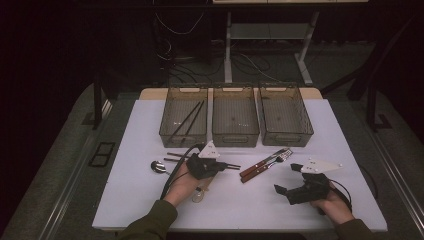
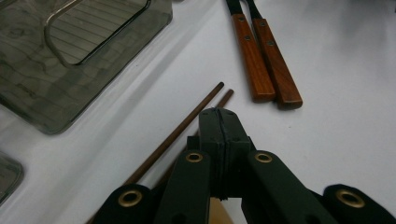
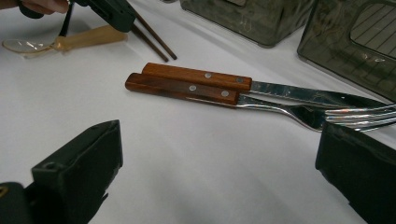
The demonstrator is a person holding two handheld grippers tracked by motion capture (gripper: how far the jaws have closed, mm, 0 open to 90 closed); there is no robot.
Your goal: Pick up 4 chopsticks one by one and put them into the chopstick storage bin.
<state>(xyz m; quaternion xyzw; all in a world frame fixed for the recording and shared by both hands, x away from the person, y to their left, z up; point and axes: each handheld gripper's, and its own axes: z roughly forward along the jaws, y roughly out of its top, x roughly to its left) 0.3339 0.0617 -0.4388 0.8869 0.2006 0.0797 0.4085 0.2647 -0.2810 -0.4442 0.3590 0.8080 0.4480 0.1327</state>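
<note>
My left gripper (image 2: 219, 140), jaws pressed together, sits over the chopsticks (image 2: 187, 126) at centre frame, possibly pinching one; my right gripper (image 3: 219, 177) gapes wide before the fork (image 3: 327, 114).

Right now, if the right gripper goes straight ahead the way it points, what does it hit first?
Probably the wooden-handled knife and fork lying side by side on the table. They sit straight ahead of the open right gripper with bare white table between. Depth is unclear, so this is a guess.
</note>
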